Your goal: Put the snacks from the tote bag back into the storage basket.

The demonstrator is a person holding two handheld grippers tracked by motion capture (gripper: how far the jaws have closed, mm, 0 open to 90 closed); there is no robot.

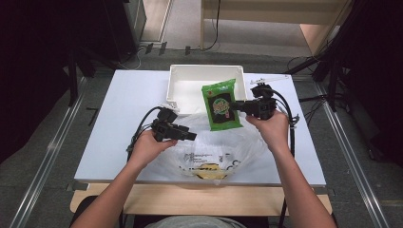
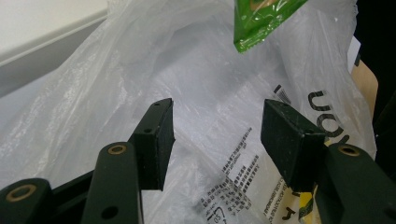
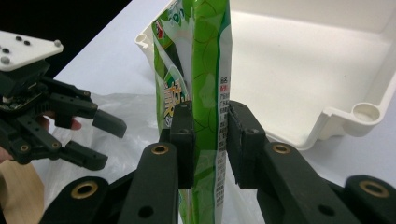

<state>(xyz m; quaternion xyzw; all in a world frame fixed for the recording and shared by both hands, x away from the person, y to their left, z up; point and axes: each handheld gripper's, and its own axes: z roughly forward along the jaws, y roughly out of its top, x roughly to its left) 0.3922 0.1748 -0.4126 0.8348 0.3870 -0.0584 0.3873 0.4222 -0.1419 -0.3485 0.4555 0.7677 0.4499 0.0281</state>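
White tabletop (image 1: pixel 123 118) over a wooden bench edge, dark room around it, grey floor with cables beyond: that is the setting. Nearest the person lies a clear bag (image 1: pixel 214 152) with printed text, slack and crumpled, something yellow showing at its near end. The left gripper (image 1: pixel 187 135) hovers at the bag's left side with its jaws wide apart and nothing between them; in the left gripper view the film lies behind the open pads (image 2: pixel 156 140), and I cannot tell for sure whether a pad brushes it. Just past the bag, the right gripper (image 1: pixel 237 107) is clamped on a green pouch (image 1: pixel 220 104) by its right edge (the right gripper view shows both pads pressing the pack's seam, which runs upright between them). The pouch hangs in the air with its long axis running away from the person, its lower end over the bag's far edge, its top over the white bin (image 1: pixel 180 78) behind. The bag's mouth probably sits under the pouch, toward the person. So the coming move turns on this: the pouch lies up and to the right of the left gripper, the bag below and nearer, and the left hand is the one close enough to spread the film.
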